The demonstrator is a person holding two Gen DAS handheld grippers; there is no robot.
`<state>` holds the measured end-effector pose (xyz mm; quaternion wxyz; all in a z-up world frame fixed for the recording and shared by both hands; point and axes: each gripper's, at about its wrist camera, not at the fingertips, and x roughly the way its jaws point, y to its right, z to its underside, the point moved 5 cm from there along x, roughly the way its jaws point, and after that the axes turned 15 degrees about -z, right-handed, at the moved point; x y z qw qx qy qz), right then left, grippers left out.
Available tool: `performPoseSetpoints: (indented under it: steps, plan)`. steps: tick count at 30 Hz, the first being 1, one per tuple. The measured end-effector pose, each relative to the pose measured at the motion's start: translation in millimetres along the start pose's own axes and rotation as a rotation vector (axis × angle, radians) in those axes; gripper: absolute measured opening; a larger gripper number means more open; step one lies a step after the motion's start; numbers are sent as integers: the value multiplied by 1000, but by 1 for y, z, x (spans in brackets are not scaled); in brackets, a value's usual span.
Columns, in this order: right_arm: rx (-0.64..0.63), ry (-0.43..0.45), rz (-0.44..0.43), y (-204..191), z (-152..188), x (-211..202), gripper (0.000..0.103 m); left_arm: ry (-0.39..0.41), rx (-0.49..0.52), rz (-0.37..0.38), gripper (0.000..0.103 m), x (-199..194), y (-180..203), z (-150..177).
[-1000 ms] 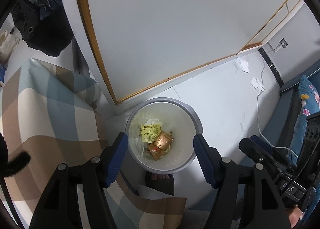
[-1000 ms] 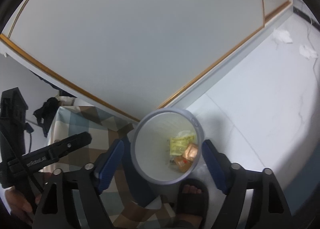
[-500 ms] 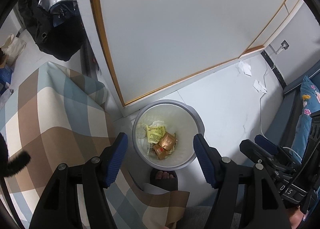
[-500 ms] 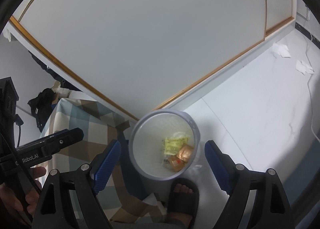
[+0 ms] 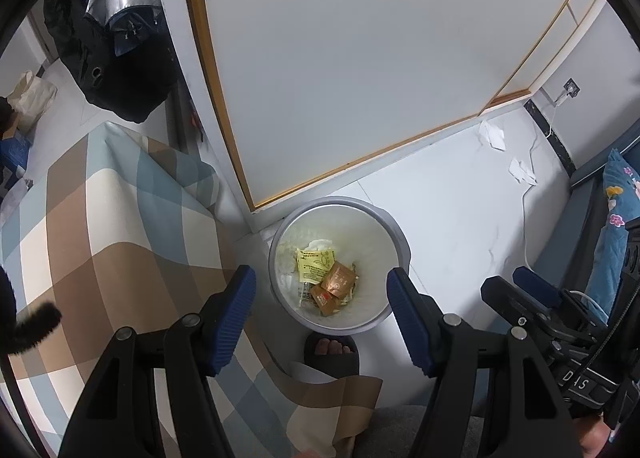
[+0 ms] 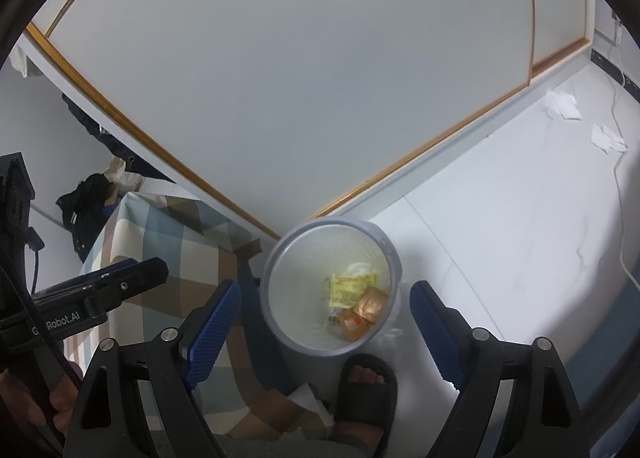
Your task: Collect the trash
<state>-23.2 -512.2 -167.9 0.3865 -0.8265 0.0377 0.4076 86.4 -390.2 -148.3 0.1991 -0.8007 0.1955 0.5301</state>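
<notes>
Both tongs point(image 5: 321, 290) point(image 6: 325, 308) gape empty above one bin point(image 5: 394, 246) holding three wrappers point(image 5: 316, 264).

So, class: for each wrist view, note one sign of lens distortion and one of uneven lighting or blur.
Left wrist view: the wardrobe's wooden trim bows, corners black out. Right wrist view: the trim curves too, and the floor glares pale beside the bin.

left tool point(image 5: 321, 290) – agape, empty | right tool point(image 6: 325, 304) – agape, empty
</notes>
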Motion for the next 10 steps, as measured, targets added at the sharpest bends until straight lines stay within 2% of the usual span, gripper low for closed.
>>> performPoseSetpoints:
  steps: [4,10]
  plan:
    - [-10,5,3,-2,0,-2,87,14,11,-9,64,-3,0,2]
    - [-36,12,14,-9,1,-7,87,23,3,17,64,-10,-1,4]
